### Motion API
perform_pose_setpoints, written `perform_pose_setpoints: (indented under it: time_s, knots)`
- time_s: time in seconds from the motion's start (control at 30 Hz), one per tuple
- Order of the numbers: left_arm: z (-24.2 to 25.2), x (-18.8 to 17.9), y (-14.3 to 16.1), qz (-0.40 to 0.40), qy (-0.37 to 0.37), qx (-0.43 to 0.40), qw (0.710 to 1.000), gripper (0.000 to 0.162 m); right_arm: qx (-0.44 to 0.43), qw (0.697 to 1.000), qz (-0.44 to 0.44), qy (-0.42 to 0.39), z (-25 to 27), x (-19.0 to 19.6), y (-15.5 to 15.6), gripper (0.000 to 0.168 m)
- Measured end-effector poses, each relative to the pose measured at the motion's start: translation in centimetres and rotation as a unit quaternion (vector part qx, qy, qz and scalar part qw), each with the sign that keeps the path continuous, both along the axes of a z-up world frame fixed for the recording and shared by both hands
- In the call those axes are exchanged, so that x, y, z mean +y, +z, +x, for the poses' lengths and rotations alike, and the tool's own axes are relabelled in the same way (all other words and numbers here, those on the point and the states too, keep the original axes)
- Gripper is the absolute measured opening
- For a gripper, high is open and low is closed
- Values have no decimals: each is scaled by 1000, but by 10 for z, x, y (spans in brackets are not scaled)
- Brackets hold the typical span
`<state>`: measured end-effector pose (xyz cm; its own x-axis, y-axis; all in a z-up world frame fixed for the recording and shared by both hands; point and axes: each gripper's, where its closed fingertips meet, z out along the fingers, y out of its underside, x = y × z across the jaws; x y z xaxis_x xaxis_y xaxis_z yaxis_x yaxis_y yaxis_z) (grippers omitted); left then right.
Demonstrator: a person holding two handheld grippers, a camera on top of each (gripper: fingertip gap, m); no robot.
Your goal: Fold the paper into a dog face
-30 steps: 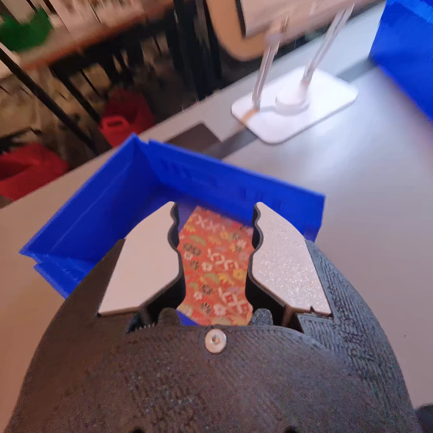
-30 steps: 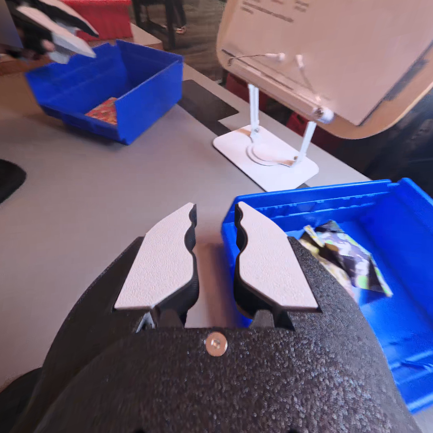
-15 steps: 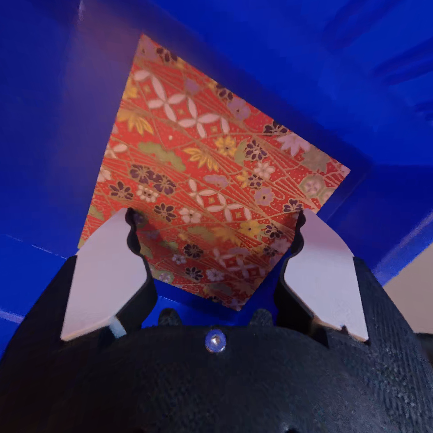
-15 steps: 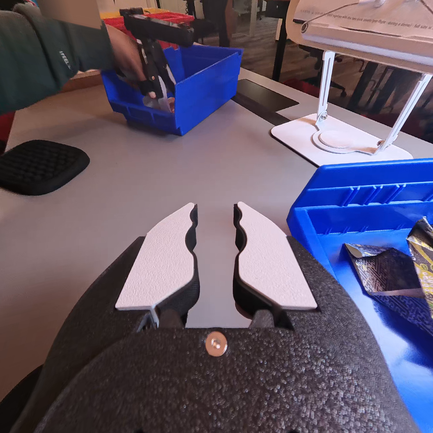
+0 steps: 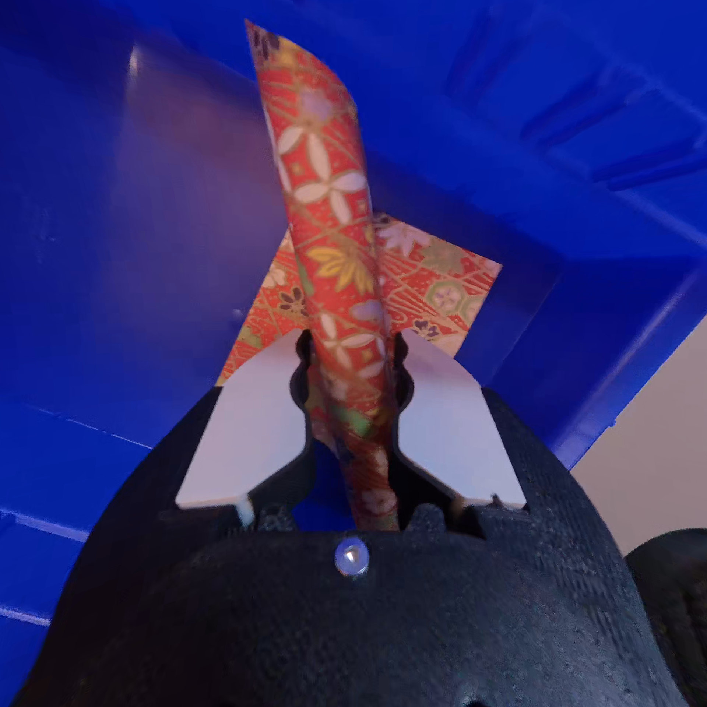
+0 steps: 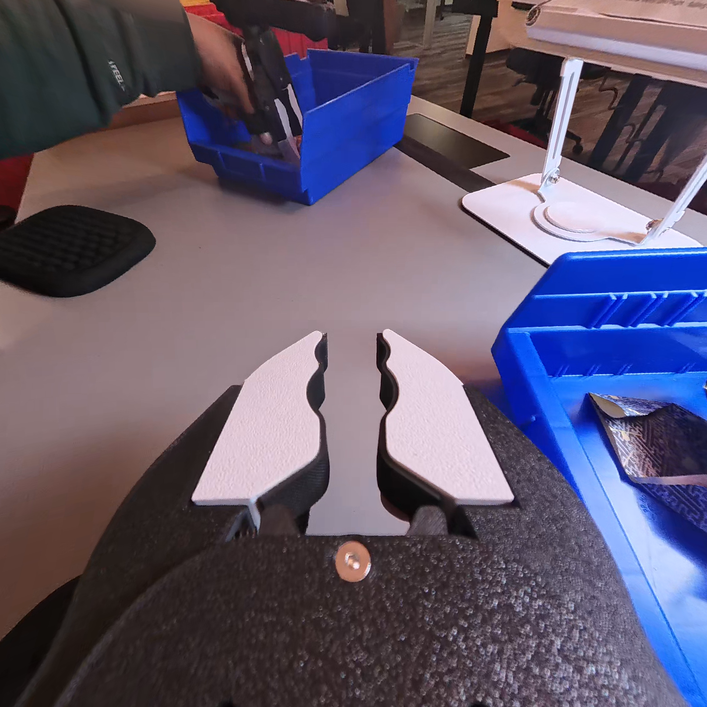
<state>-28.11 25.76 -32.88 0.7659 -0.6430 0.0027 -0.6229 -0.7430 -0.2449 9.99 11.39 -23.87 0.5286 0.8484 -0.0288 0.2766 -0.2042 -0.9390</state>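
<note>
Left gripper [image 5: 350,336]: inside the far blue bin [image 5: 114,229]; its fingers are pressed in on a bowed sheet of paper [image 5: 329,214], which runs between them from the palm out past the tips.
Paper position: the pinched sheet stands on edge between the jaws, its free end curling up toward the bin's back wall. At least one more sheet of the same pattern [image 5: 440,283] lies flat on the bin floor behind it, so more than one sheet may be caught.
Paper axis: long axis in line with the left gripper's fingers, pointing forward and away from the palm.
Paper appearance: red ground with white four-petal flowers, yellow leaves and gold lines; thin, bent into a soft curve, no crease visible, so folding has not begun.
Nearer arm: the left one, judged from contact; it alone touches the paper.
Table [image 6: 267,267]: grey open surface between the two bins, the likely place to lay the sheet.
Right gripper [image 6: 352,338]: low over the table, well apart from the paper; fingers parted by a narrow gap with nothing between them.
Near blue bin [image 6: 535,382]: just to the right of the right gripper, holding dark patterned folded papers [image 6: 642,440].
</note>
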Motion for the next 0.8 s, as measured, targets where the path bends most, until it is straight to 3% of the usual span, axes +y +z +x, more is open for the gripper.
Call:
perform_pose_setpoints:
  time_s: [0.03, 0.07, 0.17, 0.27, 0.37, 0.47, 0.57, 0.7, 0.8]
  knots:
    - [0, 0, 1, 7, -9, -1, 1000, 29, -1, 1000, 2, 0, 0, 0, 0, 24]
    - [0, 1, 2, 14, -12, 1, 1000, 27, -1, 1000, 4, 0, 0, -1, 0, 24]
    - [3, 7, 17, 41, -2, -38, 998, 32, 2, 1000, 7, 1, 0, -1, 2, 24]
    - [5, 21, 57, 111, 6, -91, 990, 30, 6, 1000, 9, 2, 0, -1, 3, 24]
    - [22, 23, 118, 200, -20, -192, 961, 27, 12, 1000, 11, 7, -2, -2, 3, 24]
    - [56, 0, 184, 280, -90, -329, 897, 27, 34, 999, 16, 22, -10, -5, 9, 24]
    - [96, -48, 233, 311, -165, -480, 804, 27, 63, 997, 28, 45, -26, -12, 24, 25]
    - [141, -111, 252, 294, -234, -609, 699, 28, 84, 991, 57, 86, -57, -26, 53, 25]
    - [170, -142, 249, 270, -257, -665, 648, 28, 107, 984, 85, 115, -84, -38, 82, 25]
